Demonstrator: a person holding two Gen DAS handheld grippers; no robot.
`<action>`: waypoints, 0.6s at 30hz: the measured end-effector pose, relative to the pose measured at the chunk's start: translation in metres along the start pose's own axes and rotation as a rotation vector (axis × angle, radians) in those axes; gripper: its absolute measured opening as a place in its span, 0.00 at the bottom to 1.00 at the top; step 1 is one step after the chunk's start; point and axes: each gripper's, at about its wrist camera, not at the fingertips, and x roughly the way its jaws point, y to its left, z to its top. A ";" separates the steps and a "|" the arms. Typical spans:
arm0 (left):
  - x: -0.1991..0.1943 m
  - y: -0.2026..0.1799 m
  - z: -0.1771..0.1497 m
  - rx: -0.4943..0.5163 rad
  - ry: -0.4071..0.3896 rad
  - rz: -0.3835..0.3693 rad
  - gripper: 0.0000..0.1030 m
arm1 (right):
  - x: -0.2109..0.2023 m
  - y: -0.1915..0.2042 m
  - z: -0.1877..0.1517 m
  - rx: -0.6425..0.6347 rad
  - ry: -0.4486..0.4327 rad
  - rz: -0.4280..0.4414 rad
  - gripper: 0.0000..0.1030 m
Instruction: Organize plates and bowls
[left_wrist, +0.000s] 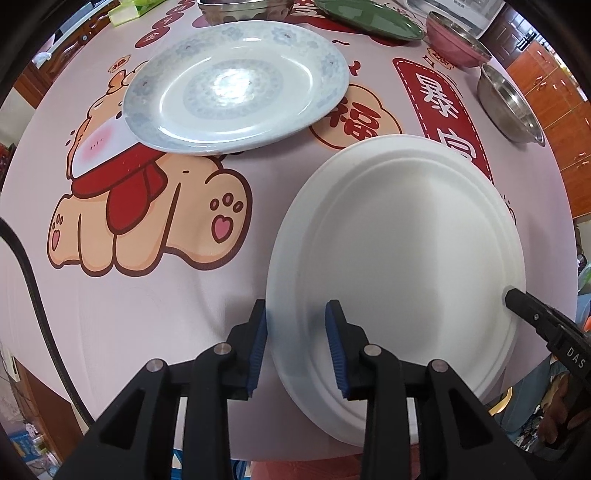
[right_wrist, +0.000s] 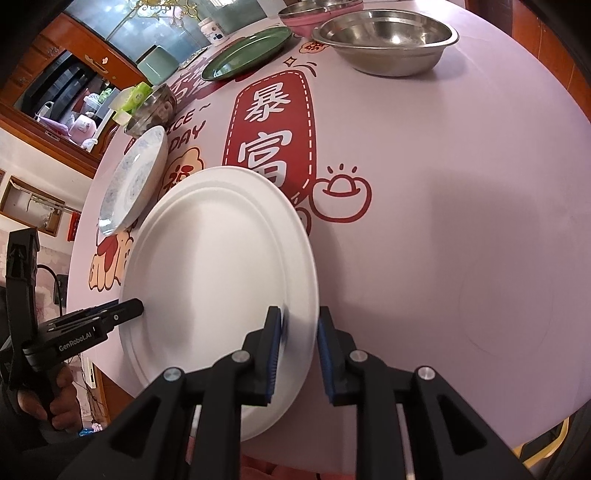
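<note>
- The white plate (left_wrist: 399, 266) sits face up at the near edge of the table (left_wrist: 155, 302), with part of its rim hanging past that edge toward the person.
- The plate looks round, so no long axis can be told; its hollow faces upward, and whether it lies flat or is slightly tipped cannot be told.
- The left gripper (left_wrist: 295, 332) straddles the plate's left rim: one blue pad (left_wrist: 258, 343) is outside the rim over the tablecloth, the other is over the plate's inner surface. The jaws are spread with a clear gap, and I cannot tell whether they press on the rim.
- The right gripper (right_wrist: 299, 343) straddles the opposite rim in the same way, one pad (right_wrist: 275, 350) over the plate and the other just outside it. The gap is narrow around the rim, but a firm pinch cannot be confirmed.
- In the left wrist view the tip of the right gripper shows at the plate's far right rim; in the right wrist view the left gripper's tip touches the plate's left rim.
- A blue-patterned plate (left_wrist: 236, 88) lies well apart, beyond the white one, face up on the cartoon tablecloth.
- A green plate (right_wrist: 245, 53), a pink bowl (right_wrist: 314, 16) and a steel bowl (right_wrist: 384, 37) stand toward the far side of the table.
- A second steel bowl (right_wrist: 151, 107) stands just beyond the patterned plate.
</note>
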 end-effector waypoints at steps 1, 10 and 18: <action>0.000 0.000 0.001 -0.002 0.000 0.002 0.31 | 0.000 0.000 0.000 -0.001 0.001 0.000 0.20; -0.011 0.011 0.003 -0.035 -0.030 -0.014 0.35 | -0.006 0.002 -0.001 -0.014 -0.028 -0.009 0.28; -0.032 0.011 -0.004 -0.044 -0.082 -0.013 0.35 | -0.019 0.004 -0.005 -0.019 -0.080 -0.023 0.32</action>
